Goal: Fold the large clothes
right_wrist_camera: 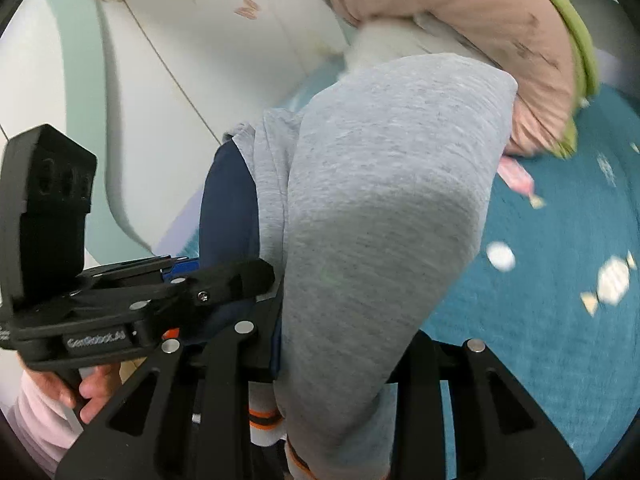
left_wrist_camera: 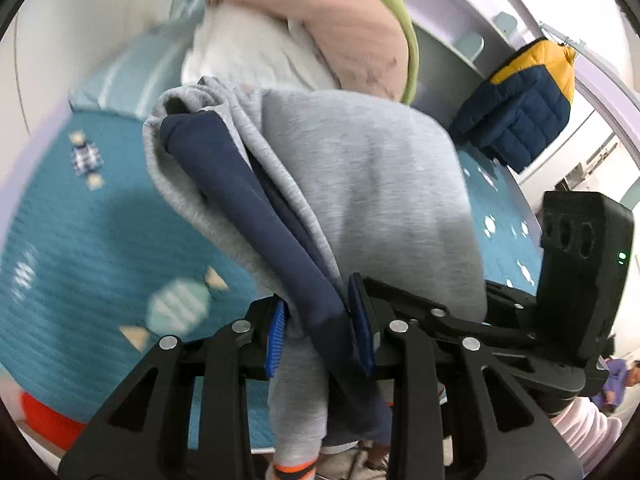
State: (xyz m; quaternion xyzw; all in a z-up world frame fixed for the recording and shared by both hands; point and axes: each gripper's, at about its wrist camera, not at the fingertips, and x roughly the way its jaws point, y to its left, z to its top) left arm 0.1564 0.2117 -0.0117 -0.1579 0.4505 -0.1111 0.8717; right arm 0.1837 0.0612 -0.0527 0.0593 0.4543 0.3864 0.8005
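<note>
Sweatshirt (left_wrist_camera: 360,184): grey with navy parts and an orange-striped cuff, lifted above the bed, bunched and hanging between the two grippers.
Left gripper (left_wrist_camera: 320,328): clenched on the sweatshirt; a fold of grey and navy cloth is pinched between its blue pads (left_wrist_camera: 276,332), with more cloth trailing down below them.
Right gripper (right_wrist_camera: 336,360): fingertips hidden under the grey cloth, which drapes over them and runs down between the black arms; it grasps the sweatshirt as far as the view lets one tell.
Left hand (right_wrist_camera: 86,388): seen from the right wrist view, wrapped around the left gripper's handle, with a pale pink sleeve (right_wrist_camera: 36,416) behind it.
Navy sleeve (left_wrist_camera: 248,208): a long dark strip running from the left gripper's pads up across the grey cloth.
Cuff (right_wrist_camera: 264,424): white with an orange band, low in the right wrist view, just beside the grey cloth.
Bed cover (left_wrist_camera: 80,240): teal, quilted, printed with candy shapes, lying below the sweatshirt.
Pile of clothes (left_wrist_camera: 320,20): pink, white and lime green items heaped on the bed beyond the sweatshirt.
Jacket (left_wrist_camera: 524,100): navy and yellow, quilted, at the far side of the bed, well apart from the grippers.
</note>
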